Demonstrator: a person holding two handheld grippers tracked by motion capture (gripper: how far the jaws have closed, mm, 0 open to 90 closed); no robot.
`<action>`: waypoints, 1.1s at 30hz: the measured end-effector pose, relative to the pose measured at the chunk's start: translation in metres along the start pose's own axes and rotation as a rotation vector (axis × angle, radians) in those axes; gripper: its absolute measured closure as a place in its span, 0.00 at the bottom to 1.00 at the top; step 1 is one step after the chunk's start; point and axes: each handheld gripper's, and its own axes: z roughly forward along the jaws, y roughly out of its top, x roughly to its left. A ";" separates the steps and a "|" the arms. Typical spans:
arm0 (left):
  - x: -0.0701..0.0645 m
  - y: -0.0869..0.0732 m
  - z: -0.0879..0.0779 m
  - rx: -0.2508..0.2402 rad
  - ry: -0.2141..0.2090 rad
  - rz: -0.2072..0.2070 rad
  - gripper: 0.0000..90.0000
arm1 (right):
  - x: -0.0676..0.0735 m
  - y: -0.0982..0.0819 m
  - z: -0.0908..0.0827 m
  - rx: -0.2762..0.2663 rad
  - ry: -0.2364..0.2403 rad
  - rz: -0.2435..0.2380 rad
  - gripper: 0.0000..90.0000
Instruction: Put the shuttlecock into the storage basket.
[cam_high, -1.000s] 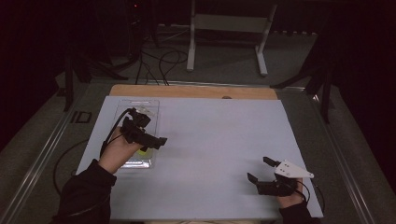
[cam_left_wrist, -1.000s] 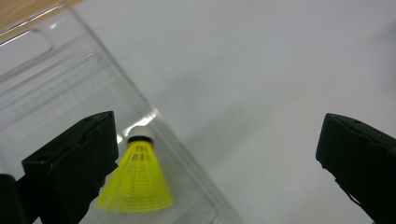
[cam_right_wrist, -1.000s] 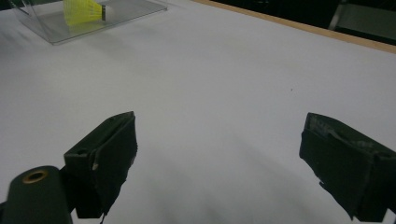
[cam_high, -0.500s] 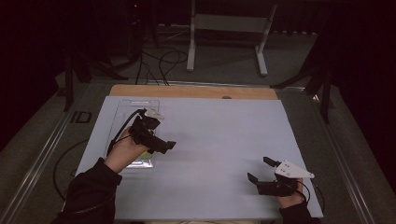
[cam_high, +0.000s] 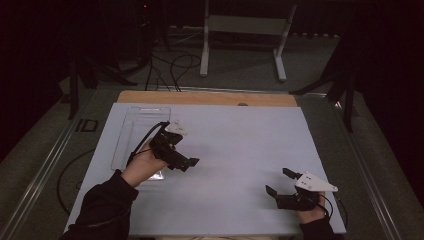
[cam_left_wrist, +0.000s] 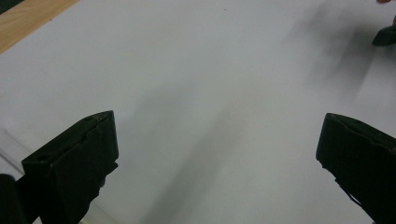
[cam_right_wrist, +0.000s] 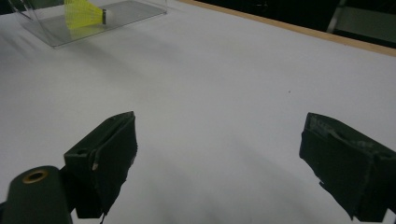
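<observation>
Hidden: in the high view the near end of the clear plastic tray (cam_high: 131, 131) lies under the person's left hand (cam_high: 142, 165) and the left gripper (cam_high: 191, 162); the yellow shuttlecock (cam_right_wrist: 85, 10) cannot be made out there; the right gripper view cuts the tray off at its top edge; the room past the table is too dark to read.
Shuttlecock: lies on its side inside the tray, at about 11 o'clock in the right gripper view, yellow skirt towards the left, dark cork towards the right; well apart from both grippers.
Tray: flat on the white table sheet (cam_high: 235, 145) at about 10 o'clock from the table's middle, long side running away from the person.
Left hand: forearm in a dark sleeve (cam_high: 102, 207) comes in from 7 o'clock; the gripper hangs over the sheet just beside the tray's right edge, pointing towards 4 o'clock; jaws spread wide with nothing between them, bare sheet showing in the gap in the left gripper view; that view is blurred.
Right hand: low at 5 o'clock, near the table's front edge; the right gripper (cam_high: 279, 181) points towards 10 o'clock; jaws wide apart and holding nothing.
</observation>
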 end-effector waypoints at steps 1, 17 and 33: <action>-0.002 0.000 0.002 0.001 -0.003 0.004 0.00 | 0.000 0.000 0.000 -0.001 0.000 0.000 0.12; -0.024 -0.013 0.025 -0.047 -0.075 0.055 0.00 | 0.001 0.000 0.000 0.001 0.006 -0.003 0.12; -0.039 -0.039 0.037 -0.077 -0.159 0.057 0.00 | 0.001 0.000 0.000 0.003 0.009 -0.003 0.12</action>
